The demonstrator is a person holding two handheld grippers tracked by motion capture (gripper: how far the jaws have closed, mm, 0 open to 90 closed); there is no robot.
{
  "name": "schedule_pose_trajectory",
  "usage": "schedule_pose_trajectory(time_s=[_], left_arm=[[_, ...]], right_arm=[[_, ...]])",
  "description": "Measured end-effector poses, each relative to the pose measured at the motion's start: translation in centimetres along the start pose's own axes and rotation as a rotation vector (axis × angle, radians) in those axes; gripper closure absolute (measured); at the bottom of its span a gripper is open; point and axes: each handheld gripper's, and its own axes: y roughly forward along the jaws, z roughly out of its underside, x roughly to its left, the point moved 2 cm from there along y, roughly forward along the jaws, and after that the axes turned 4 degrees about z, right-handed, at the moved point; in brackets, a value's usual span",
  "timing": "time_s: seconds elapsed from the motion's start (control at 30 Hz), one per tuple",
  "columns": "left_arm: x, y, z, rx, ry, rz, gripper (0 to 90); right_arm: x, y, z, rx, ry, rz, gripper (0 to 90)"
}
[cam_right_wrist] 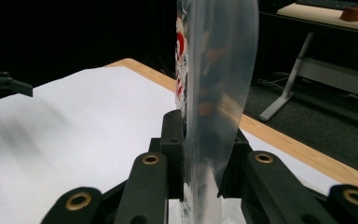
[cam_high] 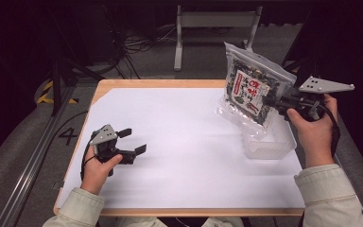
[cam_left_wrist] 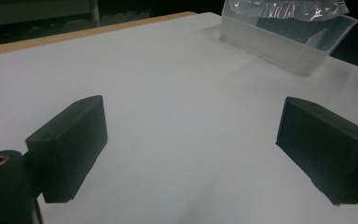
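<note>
Two sleeved forearms enter from the near edge of a white-covered table [cam_high: 179, 156]. At the left, the left gripper [cam_high: 133, 141] rests low on the white surface, its jaws spread wide apart with nothing between them. At the right, the right gripper [cam_high: 272, 100] is clamped on the edge of a bag [cam_high: 250, 90], holding it upright in the air above the table's right side. The bag is clear plastic, with dark contents and a red and white label. Just below it sits a clear plastic bin [cam_high: 272, 142], near the table's right edge. What lies inside the bin cannot be made out.
</note>
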Motion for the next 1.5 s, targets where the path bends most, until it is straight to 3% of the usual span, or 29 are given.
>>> schedule_pose_trajectory(time_s=[0.43,0.8,1.5], left_arm=[[0.1,0.1,0.1,0.005,-0.001,0.001,9.0],[0.1,0.0,0.1,0.007,0.001,0.001,8.8],[0.1,0.0,0.1,0.013,0.001,0.0,8.6]], right_arm=[[-1.8,-0.7,0.6,0.015,0.023,0.051,76.4],[-3.3,-1.1,2.4,0.022,0.052,0.099,76.4],[-4.9,-2.1,4.9,0.06,0.074,0.172,76.4]])
